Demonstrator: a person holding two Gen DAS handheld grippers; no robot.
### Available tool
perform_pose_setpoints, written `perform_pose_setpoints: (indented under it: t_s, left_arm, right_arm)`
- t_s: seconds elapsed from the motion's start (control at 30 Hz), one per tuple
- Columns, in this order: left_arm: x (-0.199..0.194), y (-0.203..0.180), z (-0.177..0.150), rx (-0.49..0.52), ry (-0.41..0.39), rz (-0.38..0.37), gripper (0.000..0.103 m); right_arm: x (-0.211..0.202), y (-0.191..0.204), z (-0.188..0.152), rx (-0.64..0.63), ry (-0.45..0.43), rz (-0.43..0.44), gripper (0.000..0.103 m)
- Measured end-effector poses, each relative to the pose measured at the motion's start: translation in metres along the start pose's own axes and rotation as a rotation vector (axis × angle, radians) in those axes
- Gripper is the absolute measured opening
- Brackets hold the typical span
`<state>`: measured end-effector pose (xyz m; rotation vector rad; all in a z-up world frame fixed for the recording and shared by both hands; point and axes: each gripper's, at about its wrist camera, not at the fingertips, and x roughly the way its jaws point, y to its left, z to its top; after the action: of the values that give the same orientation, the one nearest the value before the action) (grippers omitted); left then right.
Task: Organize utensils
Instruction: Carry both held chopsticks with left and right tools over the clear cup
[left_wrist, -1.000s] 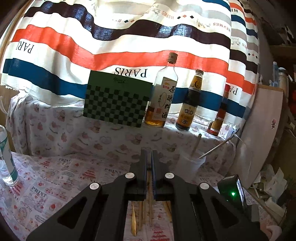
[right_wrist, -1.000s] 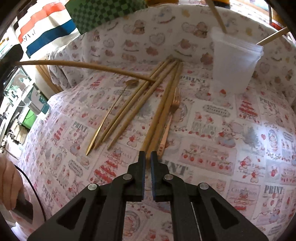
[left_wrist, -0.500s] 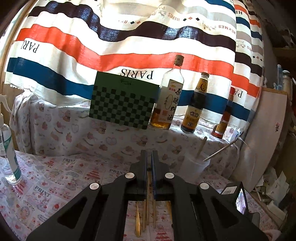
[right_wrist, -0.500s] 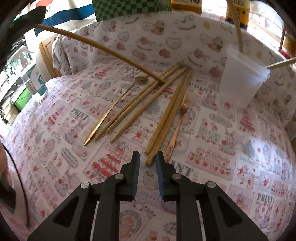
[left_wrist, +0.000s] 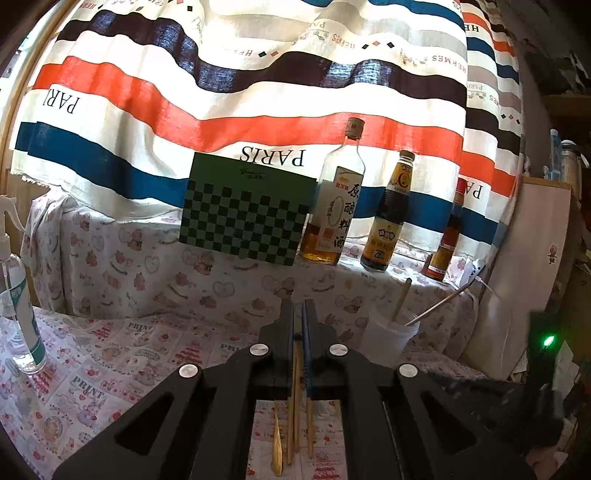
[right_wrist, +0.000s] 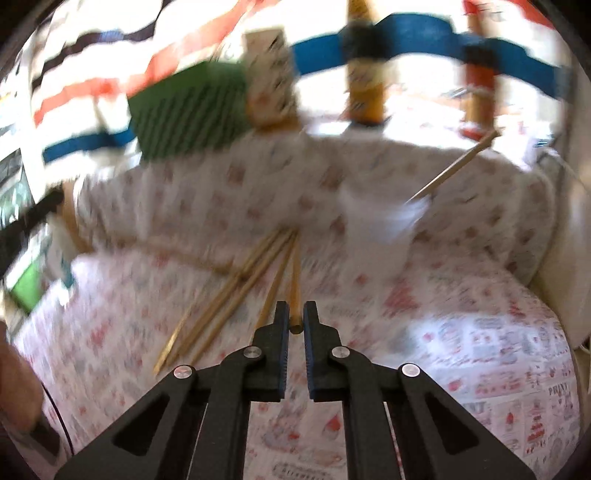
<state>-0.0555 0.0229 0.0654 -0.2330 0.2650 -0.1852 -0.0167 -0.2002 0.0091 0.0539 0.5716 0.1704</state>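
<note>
A spray bottle (left_wrist: 16, 295) stood at the far left of the cloth-covered surface (left_wrist: 110, 369). Next along, the left gripper (left_wrist: 298, 332) hovered with its fingers (left_wrist: 286, 332) pinching one thin wooden stick (left_wrist: 295, 373), which ran back between them while loose sticks (left_wrist: 277, 443) lay on the cloth below. Behind it a green checkered board (left_wrist: 245, 214) leaned on a ledge, with three bottles (left_wrist: 338, 206) in a row to its right. Further right sat the white cup (left_wrist: 386, 345), already holding two sticks (left_wrist: 400, 299).

In the blurred right view, a fan of wooden sticks (right_wrist: 229, 291) lay left of centre on the cloth. The right gripper (right_wrist: 295, 317) had just been closing, and its fingers (right_wrist: 281, 321) were clamped on the near end of one chopstick (right_wrist: 294, 291), whose far end pointed toward the fan. The cup (right_wrist: 380, 225) stood beyond and to the right, well apart from the gripper.

The hold looked risky: the chopstick was caught only at its very tip, so it could pivot or slide out on a fast swing. Its long free end could also sweep the fan of sticks, or knock the light cup over on the way in.
</note>
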Motion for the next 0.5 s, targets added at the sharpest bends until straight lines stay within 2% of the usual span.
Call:
perform_pose_setpoints:
  t_s: [0.17,0.3,0.4,0.5]
  left_arm:
    - [-0.004,-0.005,-0.001,0.019,-0.018,-0.049,0.003]
    - [-0.008,-0.013,-0.002,0.057,-0.035,-0.052,0.003]
    - [-0.008,-0.016,-0.002,0.073,-0.038,-0.045,0.003]
    - [-0.011,-0.016,0.000,0.076,-0.053,-0.046,0.003]
  right_arm:
    - [-0.029,-0.012,0.009,0.052,-0.148,0.029,0.008]
    - [-0.055,-0.012,0.013,0.063,-0.248,0.099,0.008]
    - [-0.076,-0.008,0.011,0.011,-0.351,0.061,0.008]
    - [-0.085,-0.008,0.010,0.035,-0.390,0.068,0.008]
